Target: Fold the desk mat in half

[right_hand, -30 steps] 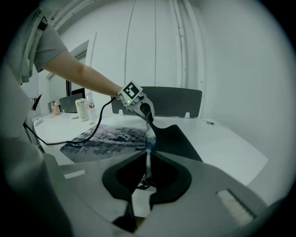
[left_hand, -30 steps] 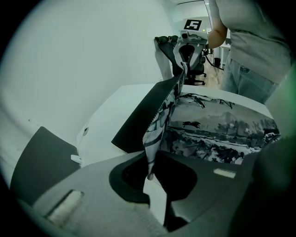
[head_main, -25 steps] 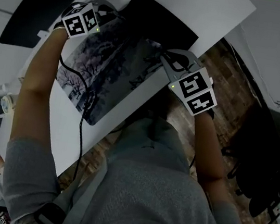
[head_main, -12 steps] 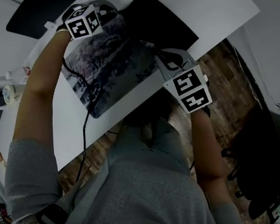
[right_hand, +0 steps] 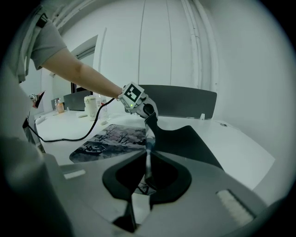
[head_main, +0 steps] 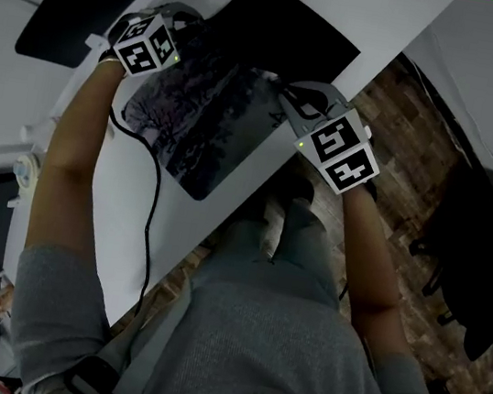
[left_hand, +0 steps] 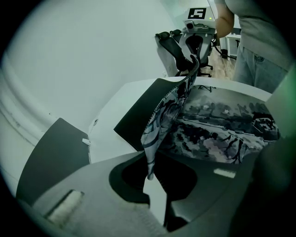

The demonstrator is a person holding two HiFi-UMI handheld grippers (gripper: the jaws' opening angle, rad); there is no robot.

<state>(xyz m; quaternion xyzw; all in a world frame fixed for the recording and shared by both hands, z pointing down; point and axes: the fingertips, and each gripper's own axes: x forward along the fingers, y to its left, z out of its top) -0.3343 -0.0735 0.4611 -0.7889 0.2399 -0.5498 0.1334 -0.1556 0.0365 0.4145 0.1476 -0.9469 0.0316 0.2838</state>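
The desk mat has a printed landscape face [head_main: 197, 128] and a black underside [head_main: 286, 35]. One end is lifted and turned over, so the underside shows at the far side of the white table [head_main: 385, 23]. My left gripper [head_main: 189, 23] is shut on one corner of the lifted edge, and my right gripper [head_main: 290, 95] is shut on the other. In the left gripper view the mat edge [left_hand: 152, 139] runs from my jaws up to the right gripper [left_hand: 193, 59]. In the right gripper view the edge [right_hand: 148, 157] rises to the left gripper [right_hand: 149, 111].
A black cable [head_main: 149, 213] trails over the table by my left arm. A dark curved panel [head_main: 78, 2] lies beyond the table's far left. Cups and bottles [right_hand: 92, 106] stand at the table's far end. An office chair [left_hand: 178, 46] stands behind the right gripper.
Both grippers have carried the lifted edge farther across the table. Less of the printed face shows and more of the black underside.
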